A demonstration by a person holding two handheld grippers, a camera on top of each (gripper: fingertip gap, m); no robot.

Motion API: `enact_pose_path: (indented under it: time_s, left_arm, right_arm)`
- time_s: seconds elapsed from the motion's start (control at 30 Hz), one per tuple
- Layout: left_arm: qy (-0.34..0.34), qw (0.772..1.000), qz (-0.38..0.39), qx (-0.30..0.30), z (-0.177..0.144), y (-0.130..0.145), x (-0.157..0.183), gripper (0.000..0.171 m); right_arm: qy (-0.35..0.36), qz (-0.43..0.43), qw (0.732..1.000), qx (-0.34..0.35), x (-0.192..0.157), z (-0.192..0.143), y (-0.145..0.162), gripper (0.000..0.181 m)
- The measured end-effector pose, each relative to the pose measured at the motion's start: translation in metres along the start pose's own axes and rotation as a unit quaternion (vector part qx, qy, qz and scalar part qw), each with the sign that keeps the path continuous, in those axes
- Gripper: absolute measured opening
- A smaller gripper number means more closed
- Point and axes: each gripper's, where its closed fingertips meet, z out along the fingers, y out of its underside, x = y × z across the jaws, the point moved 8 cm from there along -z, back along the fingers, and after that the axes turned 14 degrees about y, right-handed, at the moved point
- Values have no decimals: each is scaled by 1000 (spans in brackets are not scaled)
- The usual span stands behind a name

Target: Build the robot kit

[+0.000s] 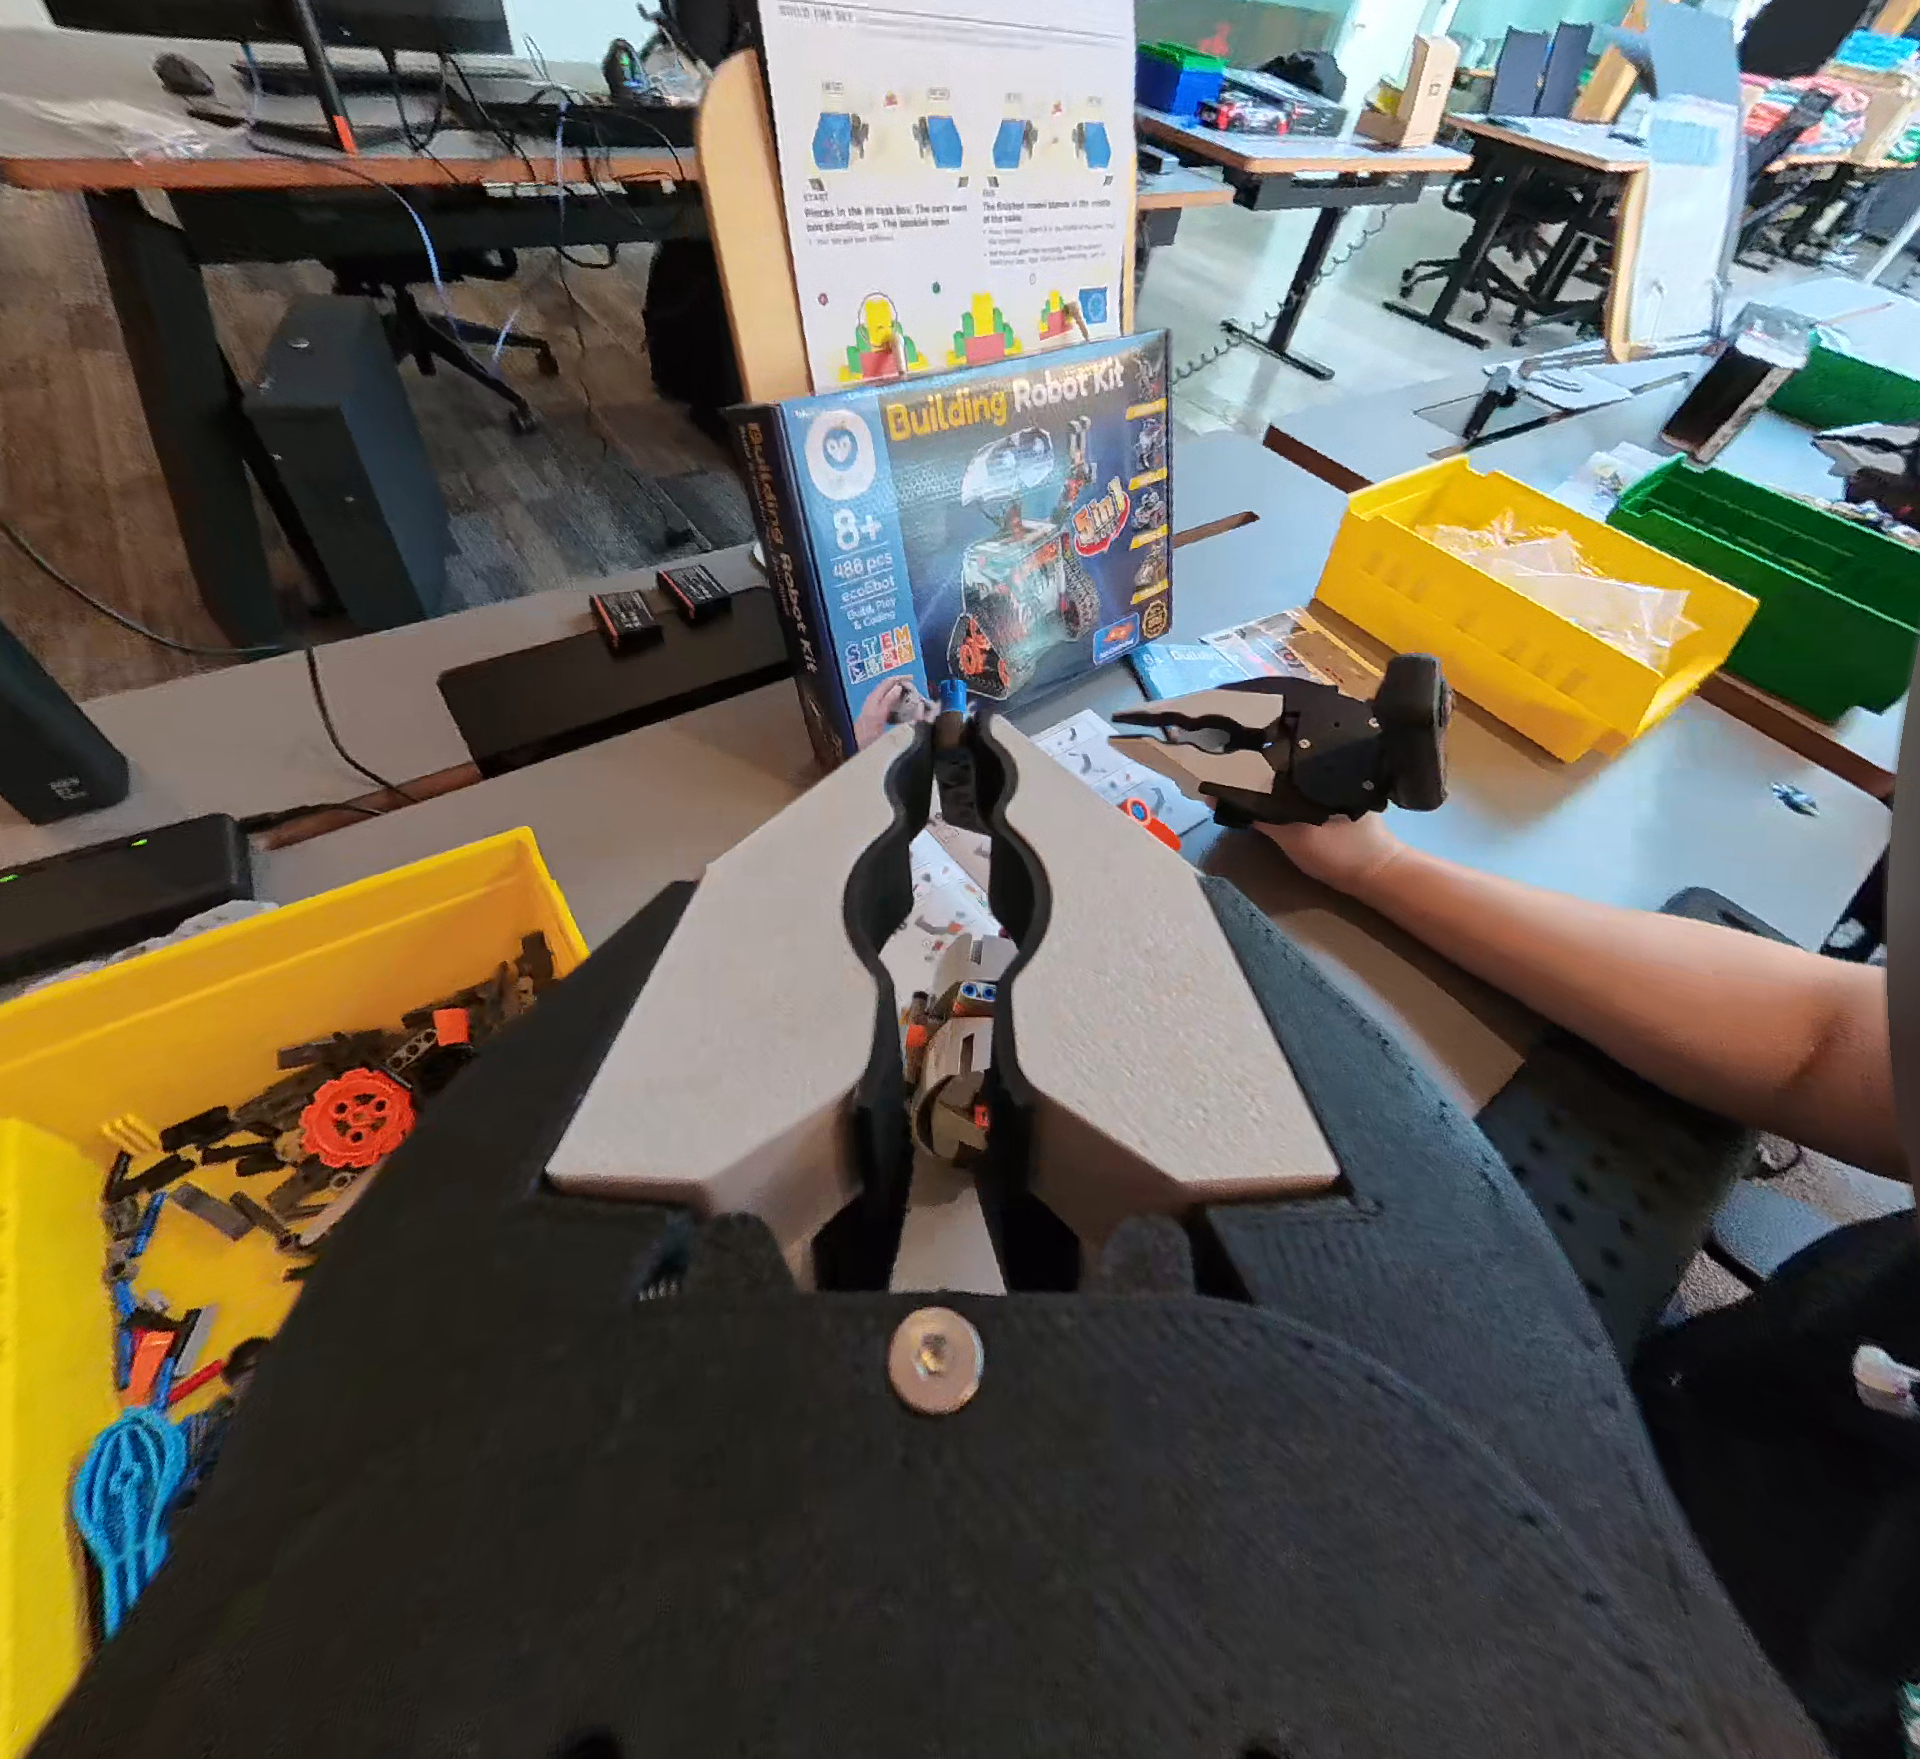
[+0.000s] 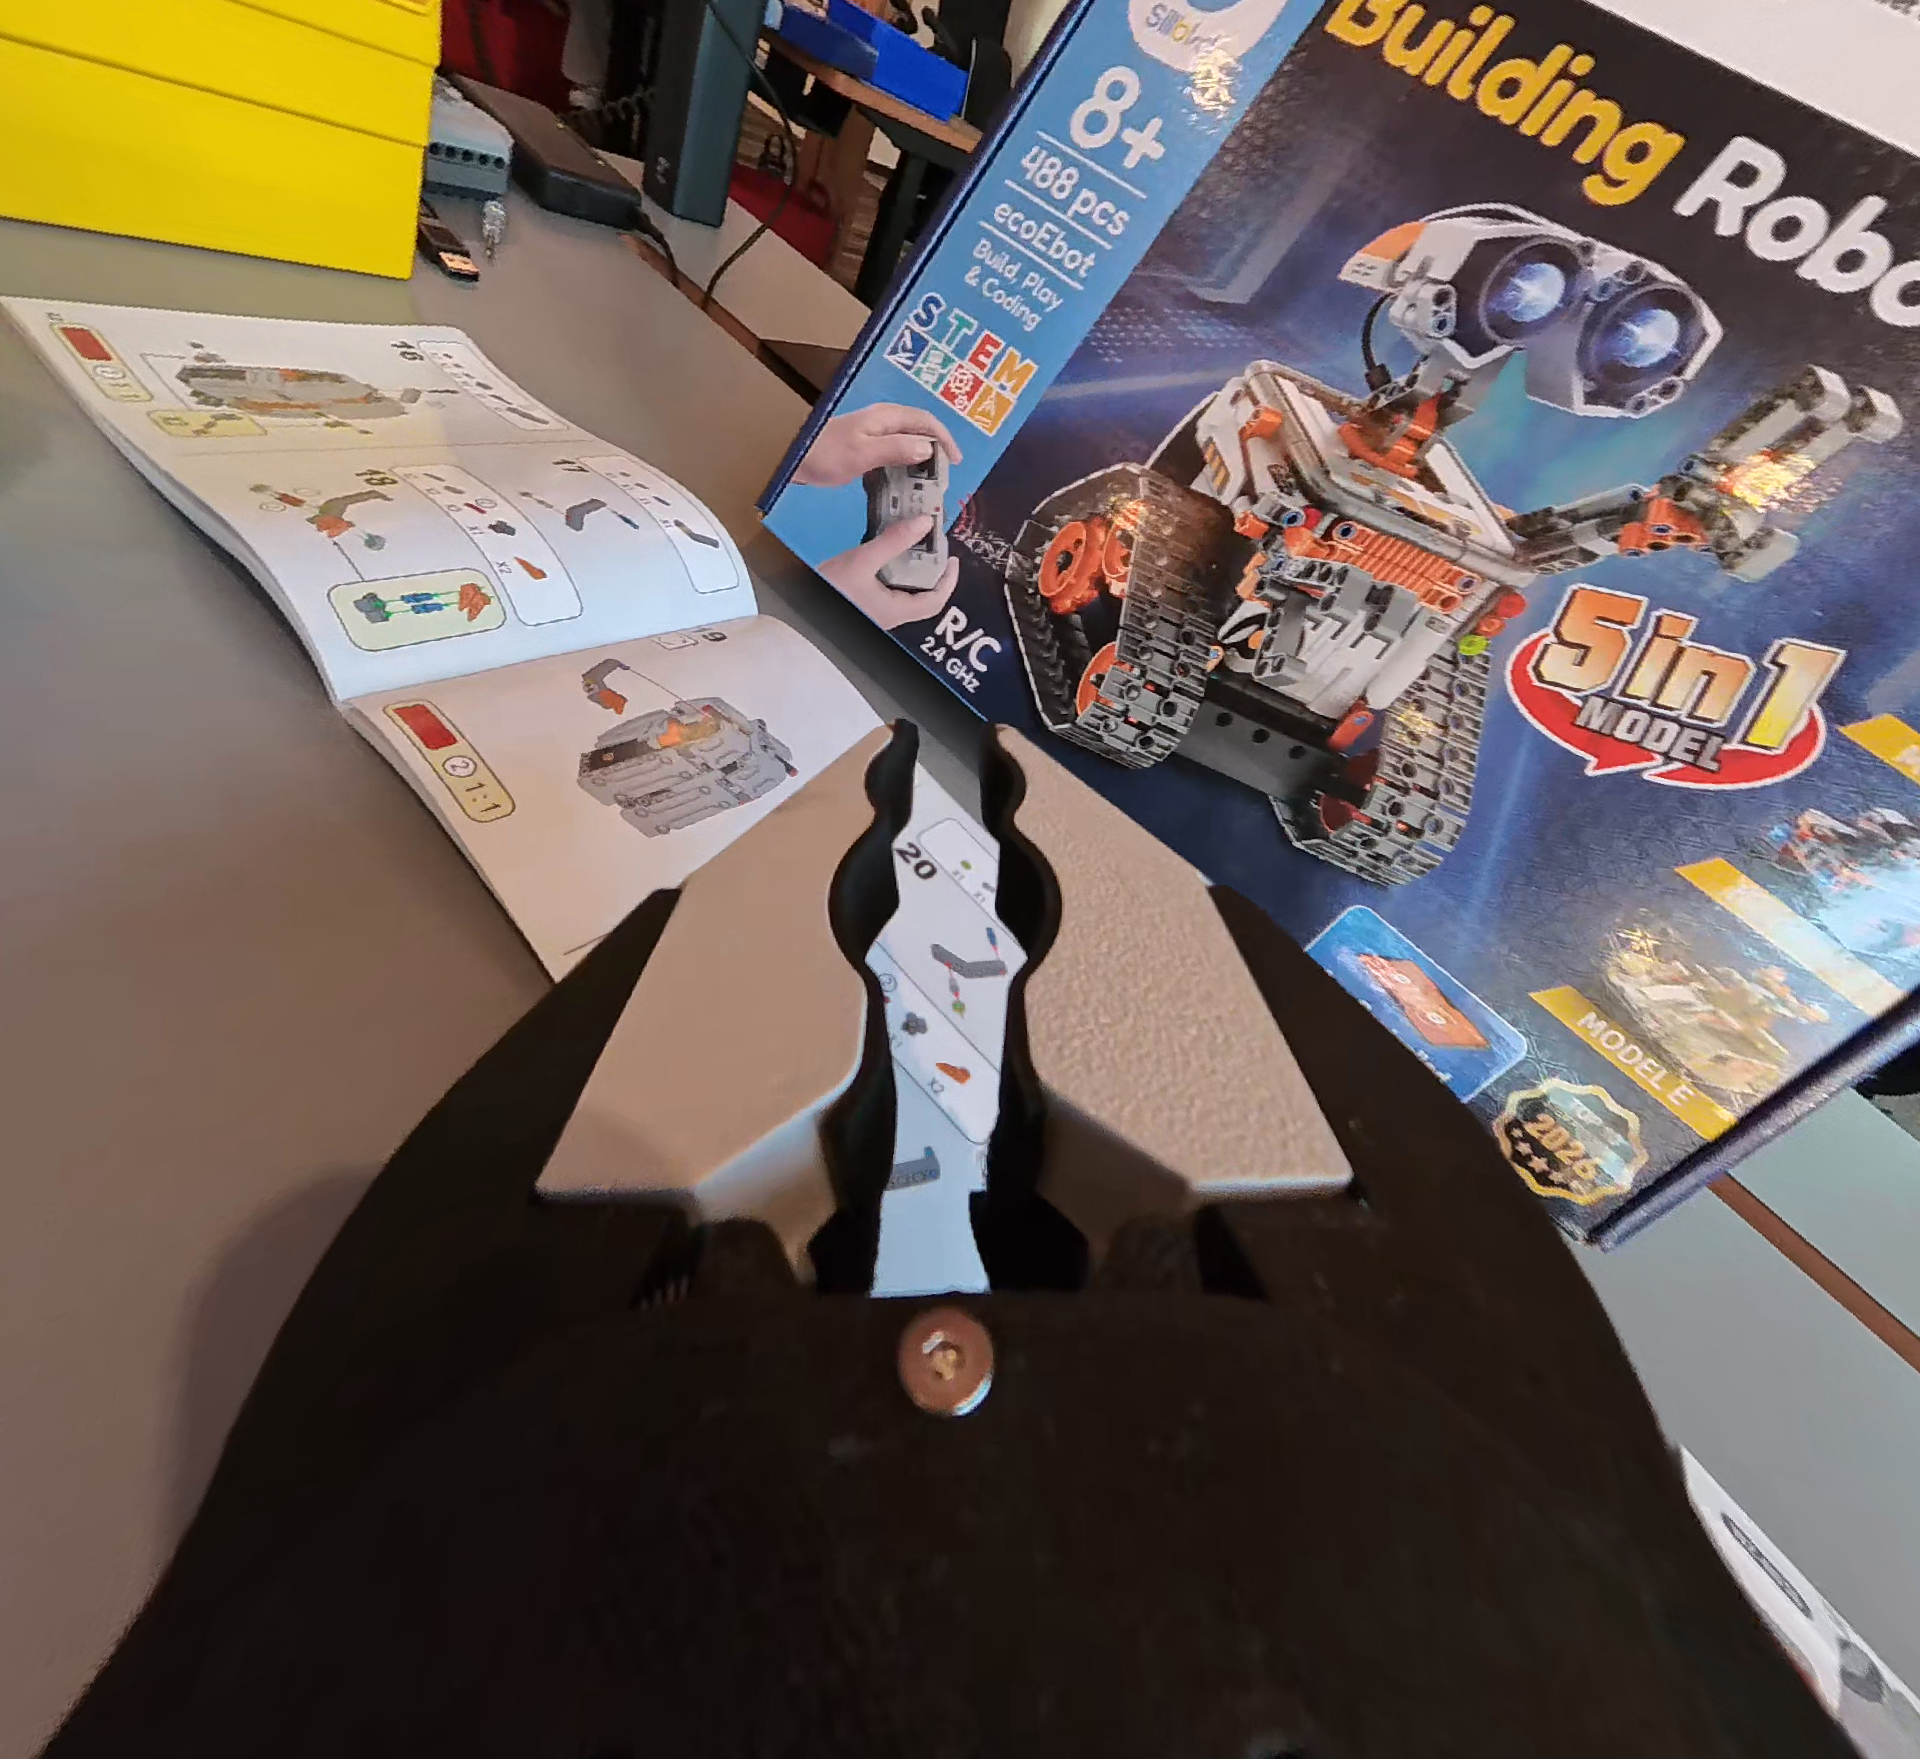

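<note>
Your left gripper (image 1: 954, 738) has its fingers clenched on a small black pin with a blue tip (image 1: 953, 703), held above the bench (image 1: 623, 805) in front of the upright kit box (image 1: 997, 525). It looks light, rigid and slippery, so grip its mid-shaft. Your right gripper (image 2: 948, 745) hangs over the open instruction booklet (image 2: 436, 504), fingers slightly parted and holding nothing.

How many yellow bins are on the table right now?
2. One yellow bin sits at left, holding loose parts; the other yellow bin is at right, behind the right gripper, holding clear bags.
</note>
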Motion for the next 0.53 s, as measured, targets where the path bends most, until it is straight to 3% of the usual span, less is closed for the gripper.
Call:
enact_pose_path:
  time_s: [0.23, 0.53]
  left_arm:
    - [0, 998, -6, -55, 20, 10, -17, 5]
    - [26, 999, -10, -40, 34, 7, -29, 5]
  right_arm:
    - [-5, 54, 999, -5, 10, 4, 1, 11]
    - [-7, 80, 997, -12, 14, 7, 2, 11]
